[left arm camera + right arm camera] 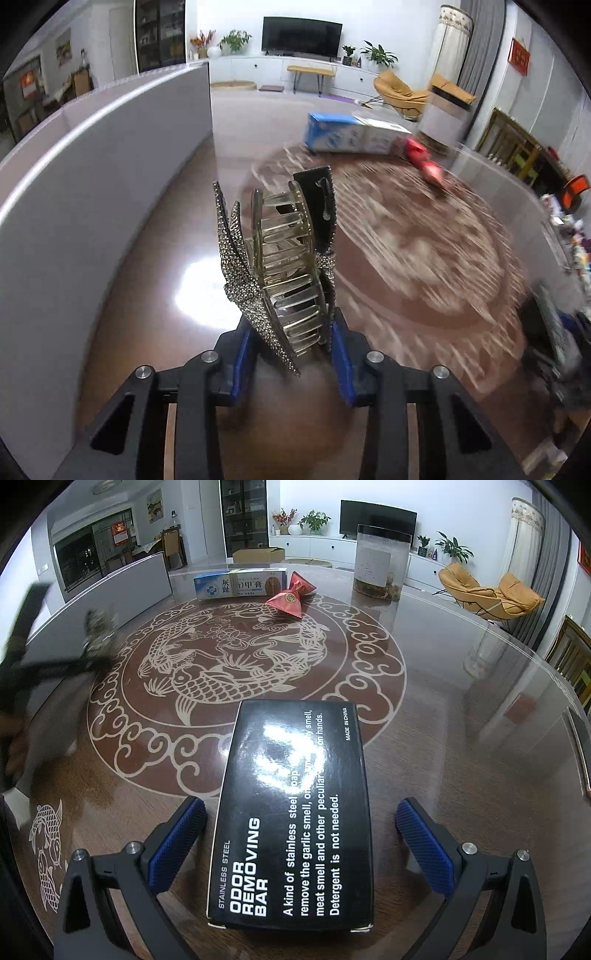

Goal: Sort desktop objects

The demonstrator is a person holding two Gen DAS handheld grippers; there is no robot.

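A rhinestone hair claw clip [280,273] with clear teeth stands upright between the blue pads of my left gripper [291,332], which is shut on its lower end above the brown table. In the right wrist view the clip [98,635] is a blur at the left edge. A black box [295,812] printed "ODOR REMOVING BAR" lies flat on the table between the fingers of my right gripper [301,805]. That gripper is open, with a gap between each pad and the box.
A grey panel wall [92,166] curves along the table's left side. A blue and white carton [240,583] and a red pouch [291,598] lie at the far side, with a clear jar [380,561] to their right. The glass-topped table [461,738] carries a fish pattern.
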